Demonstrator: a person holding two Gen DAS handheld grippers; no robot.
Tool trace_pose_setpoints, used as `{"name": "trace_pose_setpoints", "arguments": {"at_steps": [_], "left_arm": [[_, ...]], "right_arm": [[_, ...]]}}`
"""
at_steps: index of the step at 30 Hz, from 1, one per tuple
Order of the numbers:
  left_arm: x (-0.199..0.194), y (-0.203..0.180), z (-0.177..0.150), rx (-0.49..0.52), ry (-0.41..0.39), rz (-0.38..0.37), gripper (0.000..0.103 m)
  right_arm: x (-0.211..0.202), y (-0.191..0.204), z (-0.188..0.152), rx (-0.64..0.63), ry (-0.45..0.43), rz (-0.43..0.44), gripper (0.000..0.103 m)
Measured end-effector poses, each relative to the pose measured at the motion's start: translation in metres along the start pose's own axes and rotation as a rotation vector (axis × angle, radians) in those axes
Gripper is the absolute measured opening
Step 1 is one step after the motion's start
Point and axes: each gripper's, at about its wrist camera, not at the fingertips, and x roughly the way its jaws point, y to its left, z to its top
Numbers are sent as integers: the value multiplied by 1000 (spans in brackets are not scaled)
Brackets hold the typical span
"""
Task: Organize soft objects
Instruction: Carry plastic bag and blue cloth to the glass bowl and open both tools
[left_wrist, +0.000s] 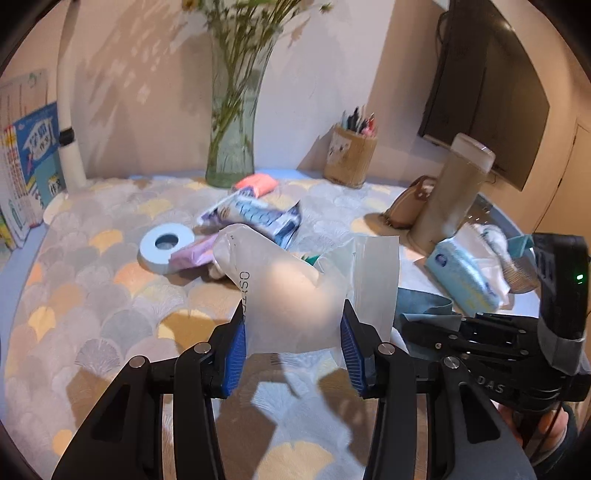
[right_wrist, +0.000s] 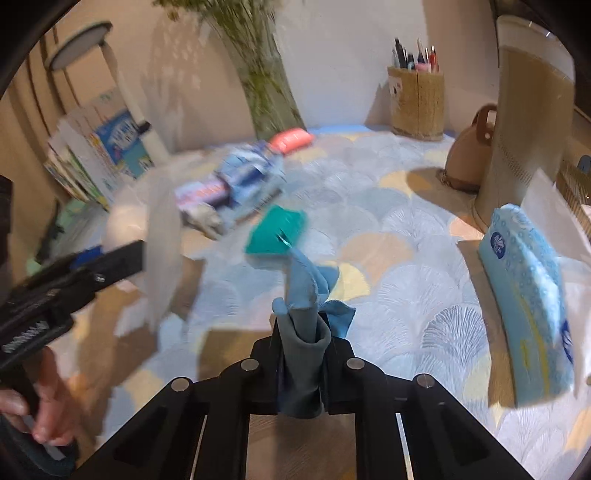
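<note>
**Clear bag and blue cloth both gripped above the desk**

While the frosted, translucent plastic bag (left_wrist: 306, 295) hangs crumpled over the scallop-patterned tablecloth (left_wrist: 110, 314), the left gripper (left_wrist: 295, 339) pinches it between blue pads (left_wrist: 236, 347), its printed lettering only partly legible. The right gripper (right_wrist: 303, 354) is pressed tight on a twisted grey-blue cloth (right_wrist: 304, 295). Behind it, a teal fabric piece (right_wrist: 275, 232) and blue-white packets (right_wrist: 240, 177) are motion-blurred.
</note>
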Motion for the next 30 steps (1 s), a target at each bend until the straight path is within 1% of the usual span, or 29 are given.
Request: {"name": "trace_pose_setpoints", "arguments": {"at_steps": [5, 8, 10, 12, 13, 15, 18, 19, 21, 22, 24, 25, 26, 30], "left_arm": [[-29, -30, 18, 49, -71, -49, 42], [-43, -60, 34, 101, -111, -87, 43], [-50, -86, 46, 145, -131, -121, 43], [-52, -115, 56, 194, -142, -136, 43], [-52, -132, 63, 222, -149, -147, 43], [-47, -164, 74, 262, -155, -169, 42], [-31, -206, 91, 305, -151, -210, 43], [-22, -222, 96, 319, -145, -223, 43], [-4, -249, 102, 351, -128, -233, 42], [8, -264, 102, 374, -118, -227, 42], [28, -288, 103, 412, -101, -220, 42], [40, -301, 103, 432, -88, -221, 42], [50, -309, 103, 445, -77, -221, 42], [89, -338, 102, 494, -42, -218, 42]], "right_arm": [[-59, 10, 6, -16, -115, -8, 13], [-101, 5, 10, -9, -199, -42, 13], [-132, -5, 11, 0, -263, -86, 13], [-160, -21, 12, 16, -317, -136, 13], [-169, -27, 13, 26, -331, -151, 13], [-197, -56, 15, 74, -373, -192, 13], [-223, -94, 20, 139, -411, -236, 13], [-233, -114, 22, 169, -426, -261, 14], [-244, -138, 25, 206, -440, -296, 14], [-248, -158, 29, 235, -443, -315, 13], [-248, -191, 35, 279, -432, -340, 14], [-247, -200, 37, 295, -426, -345, 14], [-244, -219, 39, 333, -418, -347, 14], [-228, -277, 45, 472, -382, -318, 14]]}}
